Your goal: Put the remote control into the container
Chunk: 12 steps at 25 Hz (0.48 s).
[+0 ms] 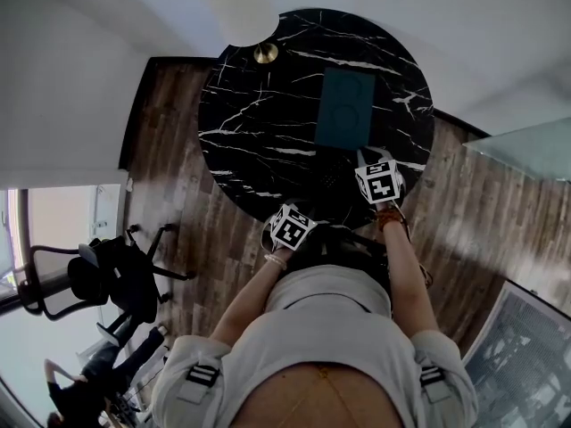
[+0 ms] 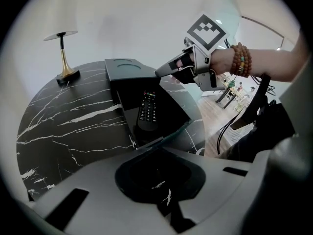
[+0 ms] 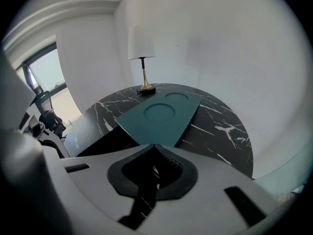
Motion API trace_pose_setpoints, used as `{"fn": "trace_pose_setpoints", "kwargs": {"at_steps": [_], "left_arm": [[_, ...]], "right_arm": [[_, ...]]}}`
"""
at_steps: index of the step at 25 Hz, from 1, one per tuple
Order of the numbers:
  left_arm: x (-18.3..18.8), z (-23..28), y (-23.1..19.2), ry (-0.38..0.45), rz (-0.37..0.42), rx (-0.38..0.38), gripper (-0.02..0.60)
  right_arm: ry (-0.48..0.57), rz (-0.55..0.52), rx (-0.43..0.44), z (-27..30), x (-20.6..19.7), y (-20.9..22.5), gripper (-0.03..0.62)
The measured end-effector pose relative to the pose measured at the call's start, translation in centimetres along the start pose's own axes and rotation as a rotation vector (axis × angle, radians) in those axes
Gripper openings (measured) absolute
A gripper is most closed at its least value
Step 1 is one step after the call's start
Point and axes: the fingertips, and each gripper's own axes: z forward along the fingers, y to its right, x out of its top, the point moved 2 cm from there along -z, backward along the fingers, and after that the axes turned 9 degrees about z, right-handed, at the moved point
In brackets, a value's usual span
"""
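You are standing over a round black marble table with white veins (image 1: 259, 132), seen from above in the head view. In the left gripper view, the slim black remote control (image 2: 147, 109) lies flat inside the dark box-shaped container (image 2: 178, 114) at the centre of the frame, buttons up, so the placing itself looks done. Your right gripper (image 3: 154, 148), at the lower centre of its own view, has its tongs pinched narrow on the near corner of the flat dark teal lid with two round recesses (image 3: 161, 116). It appears to hold the lid tilted up to leave the box open. Your left gripper (image 2: 157, 153) hangs low in its frame, just short of the box, with its tongs closed together on nothing, which leaves the lid's path free. A white-shaded lamp on a brass stem (image 3: 141, 43) stands at the table's far edge, upper centre, well apart from the work.
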Motion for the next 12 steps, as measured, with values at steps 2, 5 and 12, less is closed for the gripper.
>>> {"fn": "trace_pose_setpoints", "kwargs": {"at_steps": [2, 5, 12], "left_arm": [[0.22, 0.14, -0.10, 0.006, -0.004, -0.003, 0.006], [0.37, 0.29, -0.20, 0.001, 0.001, -0.006, 0.006], [0.76, 0.70, -0.48, -0.002, -0.007, -0.011, 0.006]], "right_arm": [[-0.002, 0.000, 0.004, -0.05, -0.02, -0.01, 0.012], [-0.005, 0.000, 0.014, -0.18, 0.13, -0.21, 0.012], [-0.008, -0.009, 0.028, 0.02, 0.00, -0.01, 0.012]]}}
